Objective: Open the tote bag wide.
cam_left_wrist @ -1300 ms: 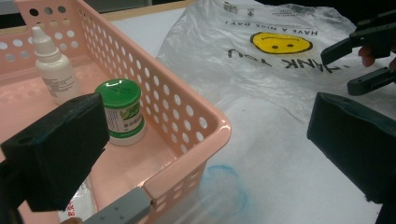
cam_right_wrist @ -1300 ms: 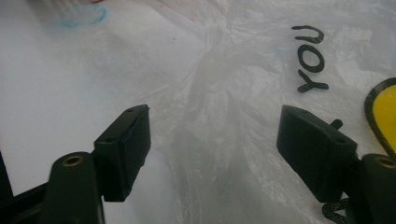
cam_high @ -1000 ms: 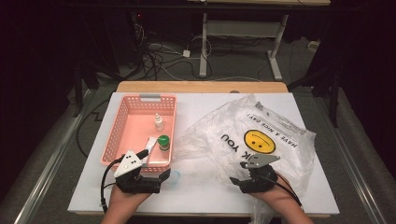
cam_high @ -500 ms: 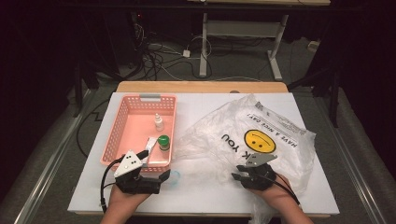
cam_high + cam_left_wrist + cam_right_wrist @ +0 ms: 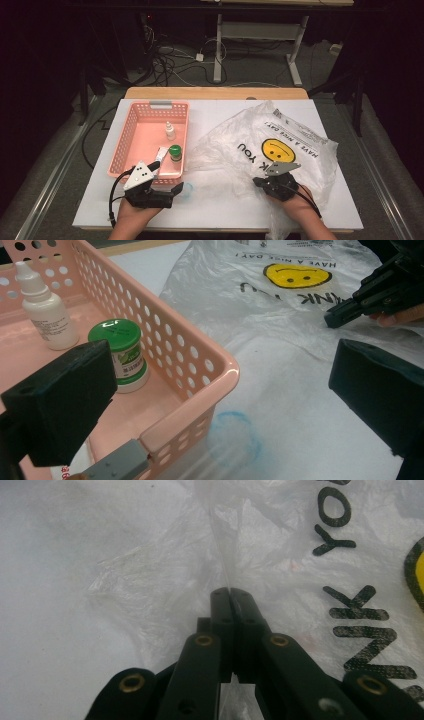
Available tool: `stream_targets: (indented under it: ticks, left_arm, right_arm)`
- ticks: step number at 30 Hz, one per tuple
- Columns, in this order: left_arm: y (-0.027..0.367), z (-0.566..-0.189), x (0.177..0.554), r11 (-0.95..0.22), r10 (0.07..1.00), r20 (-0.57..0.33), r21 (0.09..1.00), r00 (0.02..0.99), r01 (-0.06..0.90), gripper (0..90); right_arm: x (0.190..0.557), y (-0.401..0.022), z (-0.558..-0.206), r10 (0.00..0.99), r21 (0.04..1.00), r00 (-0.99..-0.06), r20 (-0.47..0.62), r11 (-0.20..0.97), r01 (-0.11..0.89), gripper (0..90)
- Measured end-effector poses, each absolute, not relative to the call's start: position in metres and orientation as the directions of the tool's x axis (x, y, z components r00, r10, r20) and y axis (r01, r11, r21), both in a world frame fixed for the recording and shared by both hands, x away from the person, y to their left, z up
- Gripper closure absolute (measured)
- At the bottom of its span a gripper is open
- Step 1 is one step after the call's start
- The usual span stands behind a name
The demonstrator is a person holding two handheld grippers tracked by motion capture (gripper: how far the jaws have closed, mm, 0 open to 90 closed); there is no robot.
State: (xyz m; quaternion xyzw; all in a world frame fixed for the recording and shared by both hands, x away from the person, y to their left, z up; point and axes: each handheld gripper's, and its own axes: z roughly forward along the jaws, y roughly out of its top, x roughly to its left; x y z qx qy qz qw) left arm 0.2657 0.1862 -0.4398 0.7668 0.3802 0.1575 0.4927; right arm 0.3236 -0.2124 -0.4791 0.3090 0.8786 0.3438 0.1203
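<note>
A crumpled clear plastic bag (image 5: 280,145) with a yellow smiley face and black print lies on the right half of the white table. My right gripper (image 5: 257,181) rests at its near left edge. Its jaws have just been closing, and in the right gripper view they stand together (image 5: 230,592) with a raised fold of the bag's film (image 5: 220,535) pinched between them. My left gripper (image 5: 180,190) lies at the near right corner of a pink basket (image 5: 150,107). It is open wide (image 5: 222,390), with the basket's corner (image 5: 200,350) between its jaws and nothing gripped.
In the basket stand a green-capped jar (image 5: 175,151) and a white dropper bottle (image 5: 170,131), beside a small white packet (image 5: 161,154). A clear blue-rimmed round thing (image 5: 235,440) lies on the table by the basket's corner. Cables cross the floor beyond the table's wooden far edge (image 5: 215,93).
The right gripper's jaws have closed from open onto the bag's near left edge. The left hand and the basket's contents have stayed in place.
</note>
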Motion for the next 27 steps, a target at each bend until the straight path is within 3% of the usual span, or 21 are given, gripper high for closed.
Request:
stream_targets:
  ticks: [27]
  left_arm:
    - [0.182,-0.439,0.266,-0.217,0.730,-0.139,0.881,0.669,0.421,0.0]
  right_arm:
    - [0.320,-0.233,-0.443,0.676,0.850,-0.737,-0.004,0.391,0.354,90.0]
